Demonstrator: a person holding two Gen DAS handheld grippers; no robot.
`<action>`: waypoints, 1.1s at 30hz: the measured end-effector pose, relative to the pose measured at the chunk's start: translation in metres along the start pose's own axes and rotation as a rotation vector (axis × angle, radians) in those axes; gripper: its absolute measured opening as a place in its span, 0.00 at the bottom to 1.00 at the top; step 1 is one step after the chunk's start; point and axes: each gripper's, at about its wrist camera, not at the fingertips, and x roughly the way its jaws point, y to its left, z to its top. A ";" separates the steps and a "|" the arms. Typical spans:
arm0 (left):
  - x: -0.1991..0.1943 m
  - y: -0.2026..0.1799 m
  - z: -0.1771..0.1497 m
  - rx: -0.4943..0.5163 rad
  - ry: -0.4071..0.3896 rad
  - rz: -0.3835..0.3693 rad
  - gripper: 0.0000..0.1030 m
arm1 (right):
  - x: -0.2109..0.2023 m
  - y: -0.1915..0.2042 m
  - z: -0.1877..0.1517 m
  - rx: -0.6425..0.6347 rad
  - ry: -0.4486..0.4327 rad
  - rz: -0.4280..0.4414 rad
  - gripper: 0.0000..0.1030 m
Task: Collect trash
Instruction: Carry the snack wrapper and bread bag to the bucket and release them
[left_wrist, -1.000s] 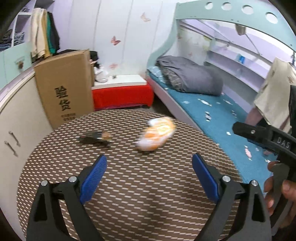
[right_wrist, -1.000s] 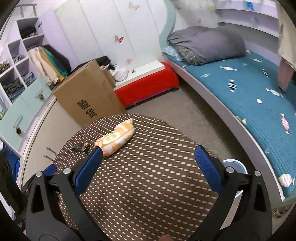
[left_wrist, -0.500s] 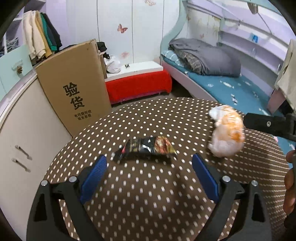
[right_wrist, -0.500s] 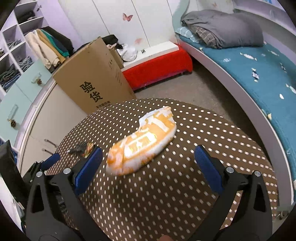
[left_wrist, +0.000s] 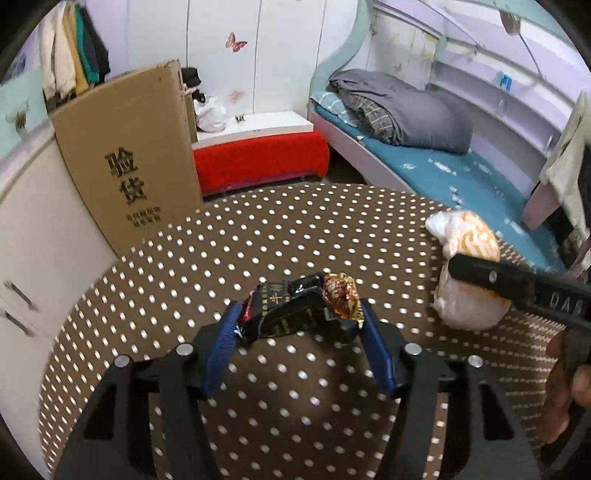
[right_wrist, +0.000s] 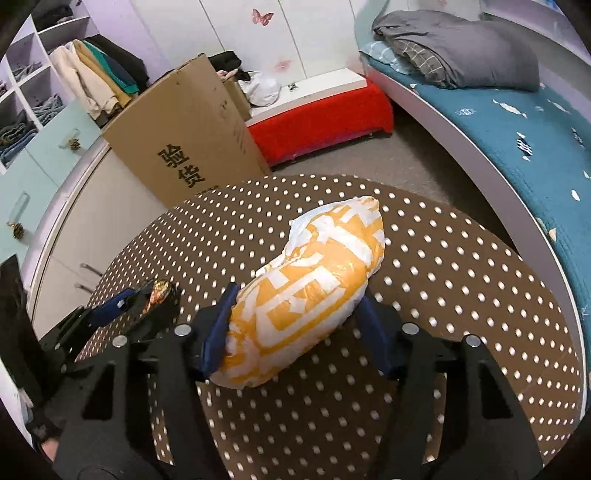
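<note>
Both grippers have dropped onto the tabletop (left_wrist: 295, 240): left gripper (left_wrist: 299, 325) closing around the black wrapper (left_wrist: 295, 310), right gripper (right_wrist: 295, 314) closing on the orange-and-white bag (right_wrist: 314, 291). Grasp step now; next, I'd judge, firm pinches, then lift.

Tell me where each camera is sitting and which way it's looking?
Left wrist view: sits on the left tongs, looking down over the dotted table; the tongs are closing around a black wrapper; a hand shows at right.
Right wrist view: sits on the right tongs, looking down at the same table; the tongs are closing around an orange bag.
Shared: table, both pieces of trash, cardboard box, red bench, bed.
</note>
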 end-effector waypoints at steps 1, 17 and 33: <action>-0.004 -0.001 -0.002 -0.009 -0.003 -0.001 0.60 | -0.006 -0.004 -0.003 0.004 -0.005 0.011 0.58; -0.081 -0.079 -0.042 -0.062 -0.081 -0.062 0.60 | -0.127 -0.057 -0.043 -0.023 -0.128 0.060 0.58; -0.126 -0.207 -0.025 0.042 -0.167 -0.140 0.60 | -0.250 -0.152 -0.051 0.088 -0.345 -0.015 0.59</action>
